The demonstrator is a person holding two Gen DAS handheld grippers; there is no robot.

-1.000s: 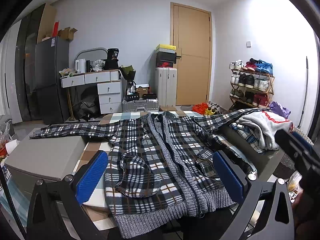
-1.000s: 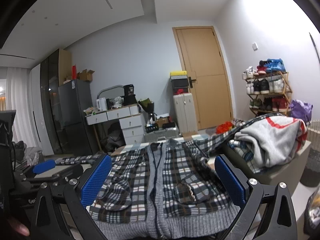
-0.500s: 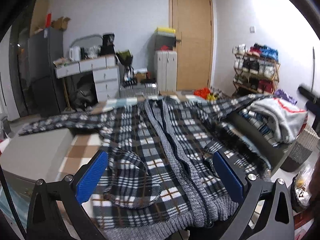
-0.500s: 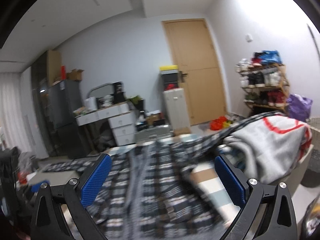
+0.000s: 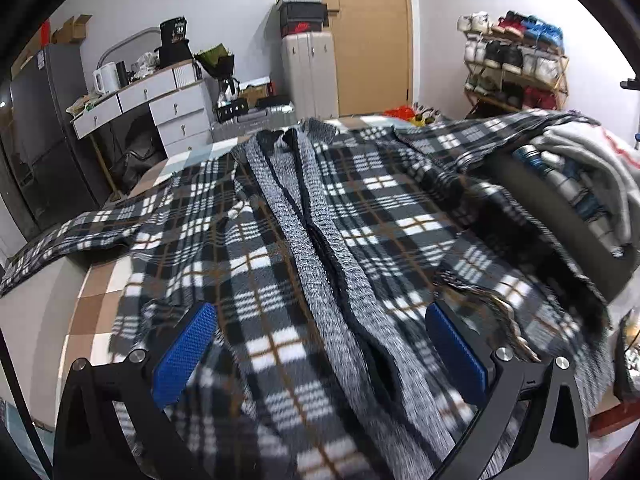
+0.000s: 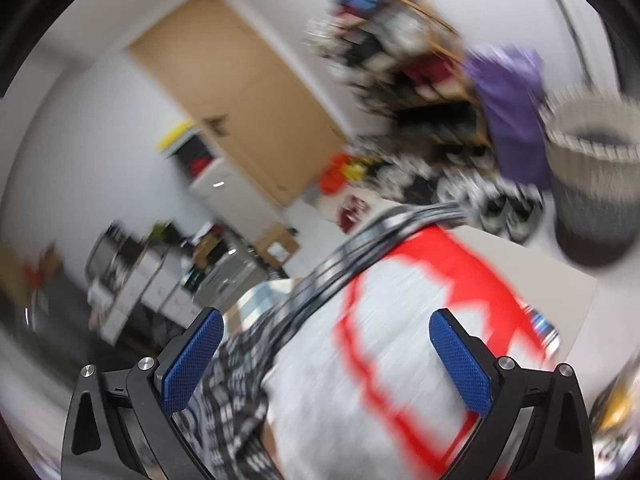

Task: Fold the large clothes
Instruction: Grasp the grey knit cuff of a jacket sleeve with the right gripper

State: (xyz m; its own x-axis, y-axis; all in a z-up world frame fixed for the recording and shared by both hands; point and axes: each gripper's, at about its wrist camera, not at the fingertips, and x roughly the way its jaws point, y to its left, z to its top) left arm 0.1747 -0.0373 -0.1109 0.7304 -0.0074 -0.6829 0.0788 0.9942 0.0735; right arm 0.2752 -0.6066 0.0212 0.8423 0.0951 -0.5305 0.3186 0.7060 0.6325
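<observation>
Both tongs gaped empty: the left tongs (image 5: pixel 320 356) over the cardigan (image 5: pixel 320 240) spread beneath; the right tongs (image 6: pixel 326 360) above its sleeve (image 6: pixel 320 292). We feared snagging the grey garment (image 6: pixel 380 340).

Black grippers (image 5: pixel 320 344), blue textured pads (image 5: pixel 185 354), silver screws.

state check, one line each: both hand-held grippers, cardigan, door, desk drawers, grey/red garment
Left hand-held gripper: open, empty, over the cardigan.
Right hand-held gripper: open, empty, over the grey/red garment; view blurred.
Cardigan: spread flat, front closed, unfolded; one sleeve draped over the clothes pile.
Door: shut.
Desk drawers: shut.
Grey/red garment: heaped, not folded.
</observation>
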